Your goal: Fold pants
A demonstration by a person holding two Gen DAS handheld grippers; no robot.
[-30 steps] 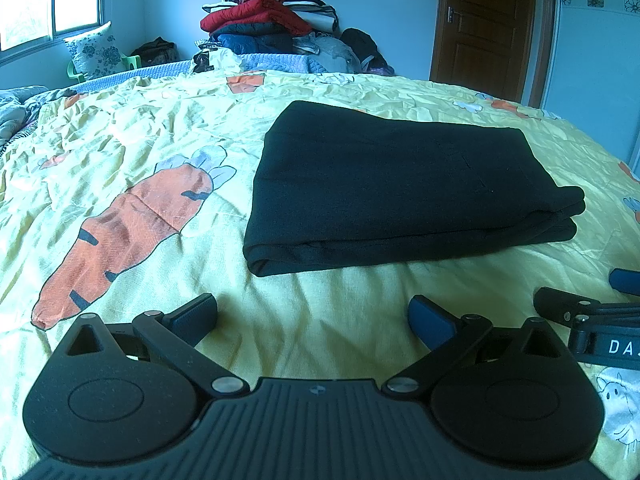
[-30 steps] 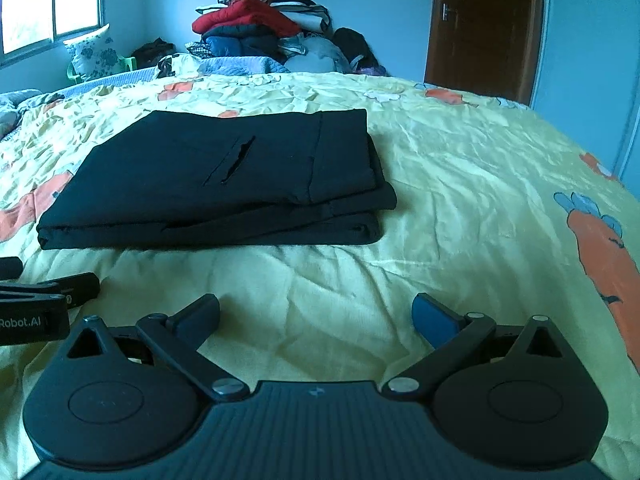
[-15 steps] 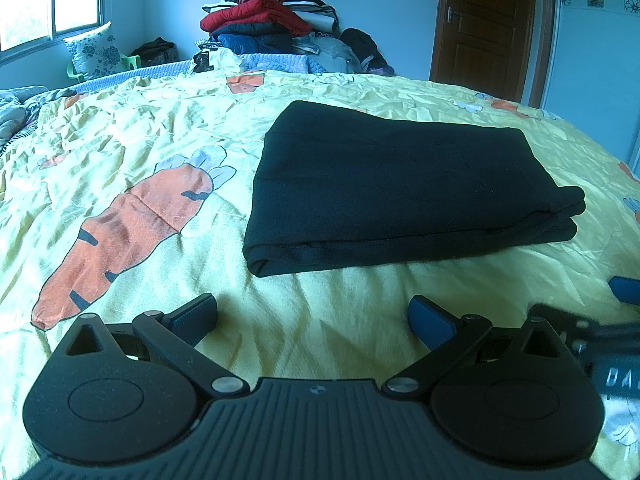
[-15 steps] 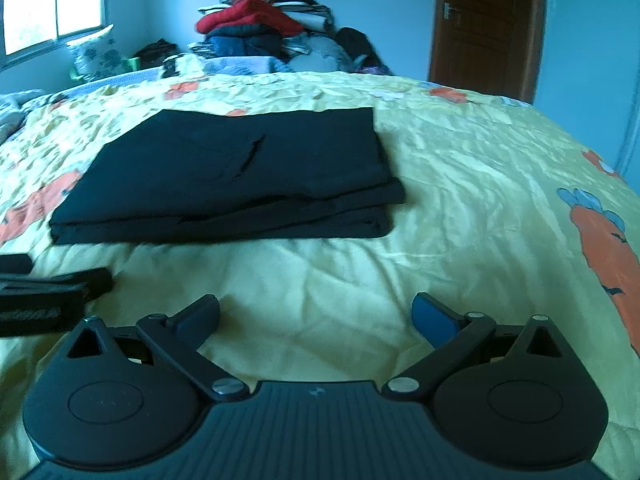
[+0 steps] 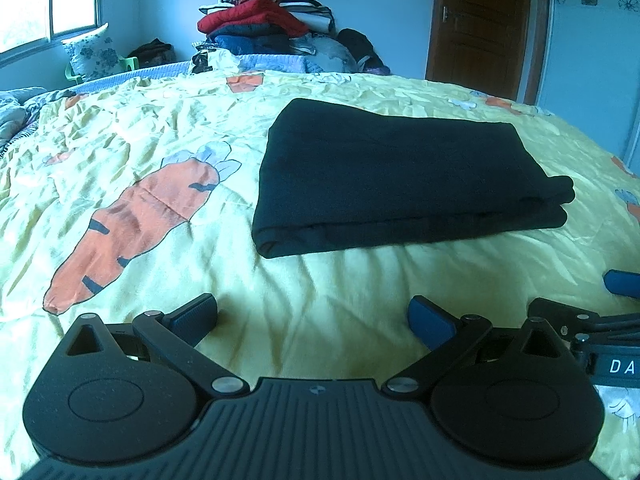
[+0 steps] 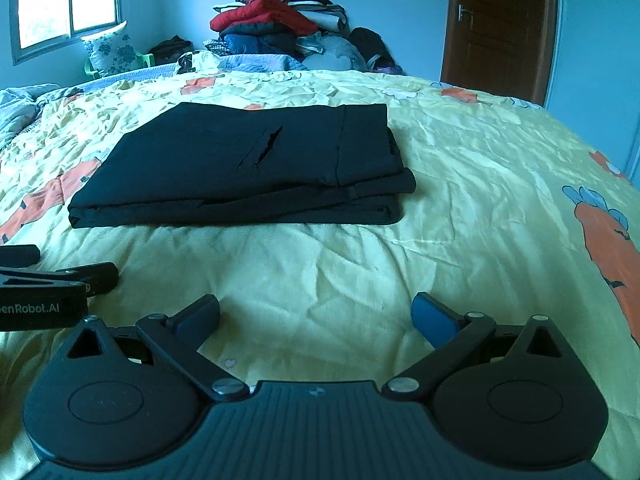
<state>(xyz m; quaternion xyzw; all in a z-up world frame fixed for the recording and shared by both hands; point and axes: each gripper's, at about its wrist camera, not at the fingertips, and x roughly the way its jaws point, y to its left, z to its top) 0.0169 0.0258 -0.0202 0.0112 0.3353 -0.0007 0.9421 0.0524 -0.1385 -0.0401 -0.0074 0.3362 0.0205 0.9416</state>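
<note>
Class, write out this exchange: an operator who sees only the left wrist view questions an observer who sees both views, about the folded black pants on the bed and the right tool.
Operator: In my view the pants are a plain black block. Any detail on top?
Observer: Yes. The right wrist view shows a pocket slit in the top layer of the pants.
Operator: I see only a sliver of the right tool. Is it holding anything?
Observer: No. The right tool is open and empty, over the bedspread, short of the pants.
Operator: What lies on the bedspread past the pants' right end?
Observer: A large orange carrot print, well apart from the pants.
</note>
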